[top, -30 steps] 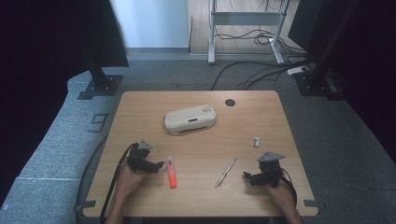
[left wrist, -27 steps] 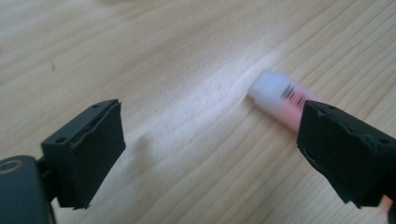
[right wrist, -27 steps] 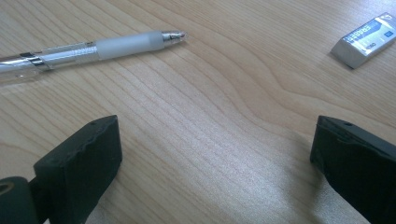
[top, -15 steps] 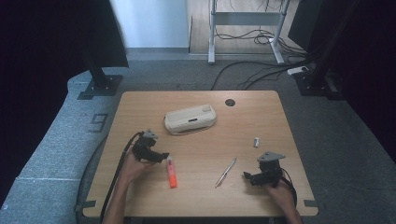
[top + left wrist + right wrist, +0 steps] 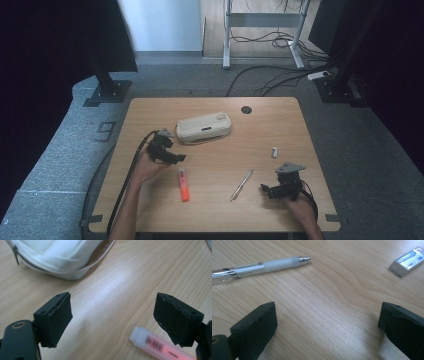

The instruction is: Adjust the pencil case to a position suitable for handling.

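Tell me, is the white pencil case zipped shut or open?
Cannot tell for sure. The pencil case lies flat on the table; its zipper pull hangs at one end.

- A light wooden worktop [image 5: 300, 125] with rounded corners fills the lower middle of the frame; a round dark cable hole [image 5: 246, 109] sits near its far edge.
- Grey carpet floor [image 5: 60, 165] surrounds it.
- Dark curtains [image 5: 45, 45] close off the upper left and the right side.
- Two black stand bases [image 5: 107, 92] rest on the carpet at left and right.
- A white metal frame [image 5: 262, 20] stands at the top centre, with black cables [image 5: 265, 80] trailing beneath.
- A pale wall panel [image 5: 160, 25] stands upper left of centre.
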A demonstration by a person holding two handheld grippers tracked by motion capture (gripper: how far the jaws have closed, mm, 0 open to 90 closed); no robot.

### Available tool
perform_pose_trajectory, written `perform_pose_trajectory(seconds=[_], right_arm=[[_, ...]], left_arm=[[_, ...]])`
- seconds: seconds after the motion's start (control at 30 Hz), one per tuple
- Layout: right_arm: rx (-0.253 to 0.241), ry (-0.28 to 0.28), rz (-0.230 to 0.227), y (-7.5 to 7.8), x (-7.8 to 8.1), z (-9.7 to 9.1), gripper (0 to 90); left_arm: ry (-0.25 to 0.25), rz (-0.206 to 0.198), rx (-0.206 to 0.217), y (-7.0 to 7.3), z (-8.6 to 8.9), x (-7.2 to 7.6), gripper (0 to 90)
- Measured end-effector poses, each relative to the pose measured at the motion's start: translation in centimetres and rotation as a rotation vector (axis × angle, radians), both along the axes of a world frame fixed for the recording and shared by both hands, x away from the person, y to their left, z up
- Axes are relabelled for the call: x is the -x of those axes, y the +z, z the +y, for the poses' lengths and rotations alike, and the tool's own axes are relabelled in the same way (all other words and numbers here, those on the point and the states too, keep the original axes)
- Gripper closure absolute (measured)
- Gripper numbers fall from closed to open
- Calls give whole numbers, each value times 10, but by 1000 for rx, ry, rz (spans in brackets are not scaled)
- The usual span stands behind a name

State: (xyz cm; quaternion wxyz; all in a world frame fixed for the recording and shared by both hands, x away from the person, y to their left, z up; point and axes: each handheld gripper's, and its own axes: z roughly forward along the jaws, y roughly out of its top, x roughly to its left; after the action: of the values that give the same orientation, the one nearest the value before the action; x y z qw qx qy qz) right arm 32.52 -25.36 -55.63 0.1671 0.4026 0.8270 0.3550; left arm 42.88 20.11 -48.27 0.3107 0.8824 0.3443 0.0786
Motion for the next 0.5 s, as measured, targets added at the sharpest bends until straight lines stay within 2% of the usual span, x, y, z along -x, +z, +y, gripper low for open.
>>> perform_pose_trajectory(seconds=[0.07, 0.1, 0.2, 0.23, 0.27, 0.33, 0.43, 0.5], right_arm=[[0, 0, 0, 0, 0, 0, 18], [0, 0, 0, 0, 0, 0, 18], [0, 0, 0, 0, 0, 0, 18], [0, 0, 0, 0, 0, 0, 18], [0, 0, 0, 0, 0, 0, 18], [0, 0, 0, 0, 0, 0, 18], [0, 0, 0, 0, 0, 0, 18], [0, 0, 0, 0, 0, 0, 18]], left_arm=[[-2, 7, 5, 2, -5, -7, 148], [-7, -5, 4, 3, -6, -9, 148], [-9, 12, 32, 3, -7, -14, 146], [-13, 4, 10, 3, -10, -19, 148], [-13, 4, 10, 3, -10, -19, 148], [-21, 2, 34, 3, -12, -24, 153], [-31, 5, 5, 4, -17, -29, 148], [-38, 3, 7, 6, -19, -32, 150]])
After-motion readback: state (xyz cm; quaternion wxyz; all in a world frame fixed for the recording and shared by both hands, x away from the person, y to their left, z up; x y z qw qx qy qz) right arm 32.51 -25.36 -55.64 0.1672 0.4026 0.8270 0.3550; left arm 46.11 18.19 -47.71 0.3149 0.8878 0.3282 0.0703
